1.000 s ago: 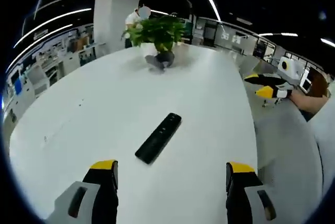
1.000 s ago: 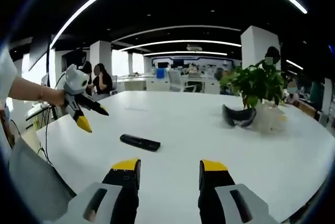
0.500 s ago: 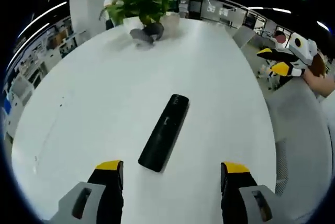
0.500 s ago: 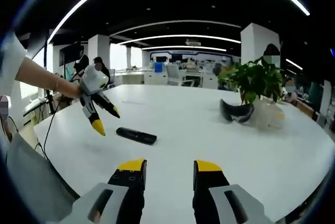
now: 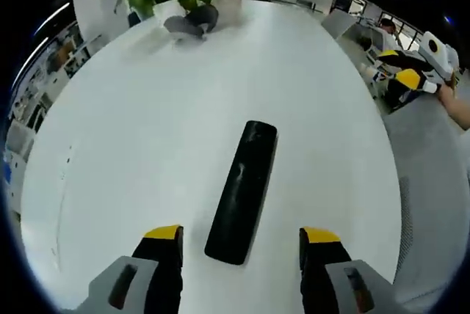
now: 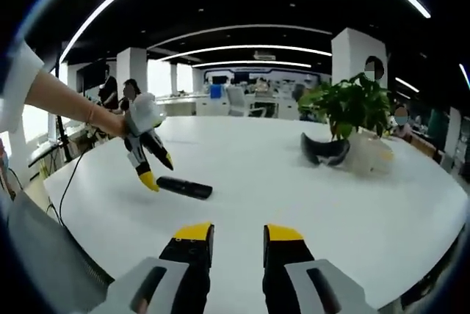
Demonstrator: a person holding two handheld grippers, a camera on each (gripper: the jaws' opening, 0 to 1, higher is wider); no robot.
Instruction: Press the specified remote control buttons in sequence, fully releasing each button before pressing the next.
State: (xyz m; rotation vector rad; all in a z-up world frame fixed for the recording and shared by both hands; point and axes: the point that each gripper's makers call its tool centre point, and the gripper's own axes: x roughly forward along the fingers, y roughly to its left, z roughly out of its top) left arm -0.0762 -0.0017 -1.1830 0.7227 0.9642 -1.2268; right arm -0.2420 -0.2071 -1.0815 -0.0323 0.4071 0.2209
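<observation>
Hovering left gripper (image 5: 239,244) open over remote (image 5: 243,190), seemingly clear

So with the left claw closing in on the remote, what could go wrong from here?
The remote lies loose on the smooth white table, so an off-centre press might skid or spin it. The left claw is open, straddling its near end; a wide jaw could hit neighbouring buttons. Button markings are unreadable here, so choosing wrongly is possible.
</observation>
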